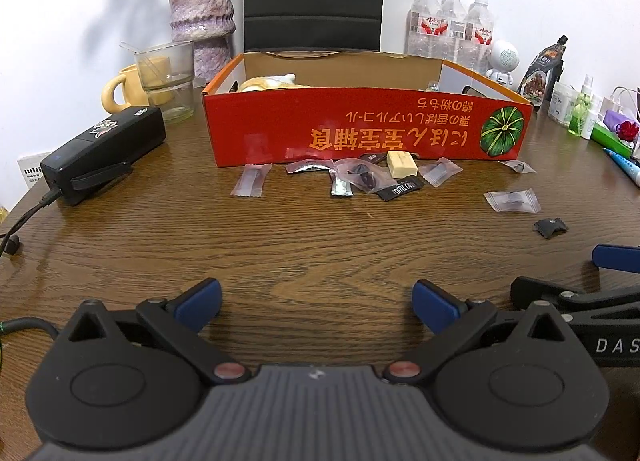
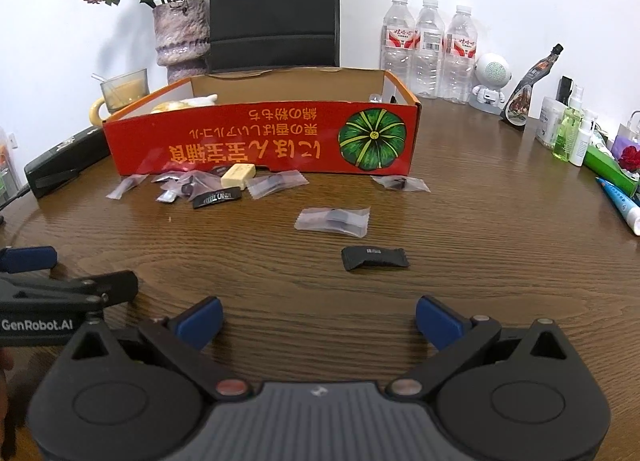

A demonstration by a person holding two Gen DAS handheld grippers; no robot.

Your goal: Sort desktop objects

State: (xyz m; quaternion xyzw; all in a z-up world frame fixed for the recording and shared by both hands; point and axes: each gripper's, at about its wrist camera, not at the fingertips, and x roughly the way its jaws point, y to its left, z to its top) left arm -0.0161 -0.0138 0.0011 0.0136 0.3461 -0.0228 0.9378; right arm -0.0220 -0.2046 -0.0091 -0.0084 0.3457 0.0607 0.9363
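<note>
Left tool (image 1: 316, 303) and right tool (image 2: 318, 319) are hovering low over the near edge of the wooden counter (image 1: 280, 245), side by side; each is standing wide open with blue pads (image 1: 198, 303) spread apart and nothing held between them. The right tool's finger is showing at the right edge of the left view, and the left tool's at the left edge of the right view.

Just ahead of the right tool, a black packet (image 2: 375, 258) is lying alone on the counter. Beyond it a clear wrapper (image 2: 332, 221) is lying flat, well apart from the rest, and a second clear wrapper (image 2: 400, 183) is resting near the box's right corner.

Farther on, a cluster of sweets (image 1: 352, 179) is lying against the front wall of the red box (image 1: 368, 129); among them are a pale yellow block (image 1: 401, 164), a black "coffee candy" packet (image 1: 401, 189) and several clear wrappers, some overlapping. One more clear wrapper (image 1: 252, 180) is lying just left of the cluster.

The box is standing open, its print reading upside down, with a pale item (image 1: 268, 83) showing inside at the left end.

Left of the box a black case (image 1: 104, 153) is lying with a cable attached. Behind it a glass (image 1: 166, 79), a yellow mug (image 1: 120, 89) and a vase (image 1: 200, 21) are standing. A black bag (image 2: 274, 7) is standing behind the box, and three bottles (image 2: 430, 49) and a white robot figure (image 2: 490, 79) are standing to the right.
</note>
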